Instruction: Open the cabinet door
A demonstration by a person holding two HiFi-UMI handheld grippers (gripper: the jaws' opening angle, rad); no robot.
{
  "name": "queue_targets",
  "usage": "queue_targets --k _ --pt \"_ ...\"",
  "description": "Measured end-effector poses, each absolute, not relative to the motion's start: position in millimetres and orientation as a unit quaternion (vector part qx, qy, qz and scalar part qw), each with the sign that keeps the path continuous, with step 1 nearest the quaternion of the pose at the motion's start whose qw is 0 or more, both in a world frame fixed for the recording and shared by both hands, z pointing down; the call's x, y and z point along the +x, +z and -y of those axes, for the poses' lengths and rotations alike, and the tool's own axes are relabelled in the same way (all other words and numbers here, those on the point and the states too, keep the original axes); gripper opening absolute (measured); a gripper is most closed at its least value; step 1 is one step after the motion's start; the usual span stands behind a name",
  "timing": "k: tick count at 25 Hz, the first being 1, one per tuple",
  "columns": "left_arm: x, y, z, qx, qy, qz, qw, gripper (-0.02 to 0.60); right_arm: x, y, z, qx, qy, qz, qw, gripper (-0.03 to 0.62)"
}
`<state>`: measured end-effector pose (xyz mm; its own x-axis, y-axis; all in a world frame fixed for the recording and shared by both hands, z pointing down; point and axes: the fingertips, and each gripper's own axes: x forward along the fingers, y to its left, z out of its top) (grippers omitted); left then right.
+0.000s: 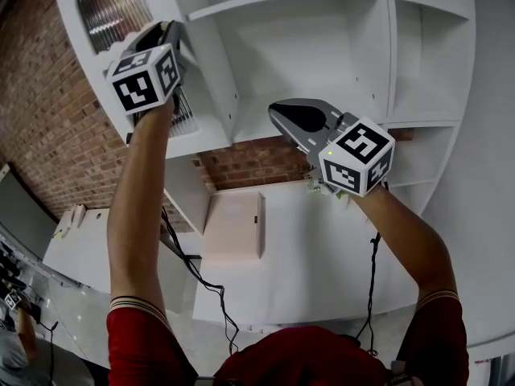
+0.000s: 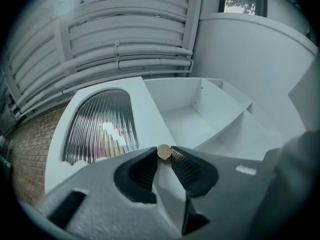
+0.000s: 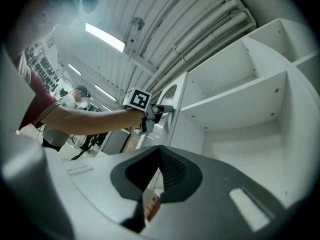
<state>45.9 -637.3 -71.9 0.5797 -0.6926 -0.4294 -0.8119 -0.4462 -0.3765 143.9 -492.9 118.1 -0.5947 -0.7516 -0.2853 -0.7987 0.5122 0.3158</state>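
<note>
Left tongs (image 2: 163,154) are pinching the knob (image 2: 164,151) — right tongs (image 3: 159,149) hanging shut, empty — pulling along the door's (image 2: 145,115) arc seems best.

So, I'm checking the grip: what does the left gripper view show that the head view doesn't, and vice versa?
Left gripper view only: the round knob, pinched between the pads of the left claw. Head view only: the person's forearms, both marker cubes and the white table below. Both: the open door with its ribbed glass pane and the white shelves.
</note>
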Motion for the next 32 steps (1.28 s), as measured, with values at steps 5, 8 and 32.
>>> queue_targets --k 5,8,32 --pt "41 -69 627 -0.846 0.112 -0.442 0.275 0.084 148 122 489 -0.447 0.206 -0.868 0.063 0.012" --pt "35 -70 618 -0.850 0.118 -0.435 0.274 0.084 145 124 487 -0.445 0.200 -0.871 0.064 0.012" --pt "-43 -73 533 -0.883 0.182 -0.375 0.217 0.078 124 113 475 -0.360 0.191 -0.909 0.093 0.012"
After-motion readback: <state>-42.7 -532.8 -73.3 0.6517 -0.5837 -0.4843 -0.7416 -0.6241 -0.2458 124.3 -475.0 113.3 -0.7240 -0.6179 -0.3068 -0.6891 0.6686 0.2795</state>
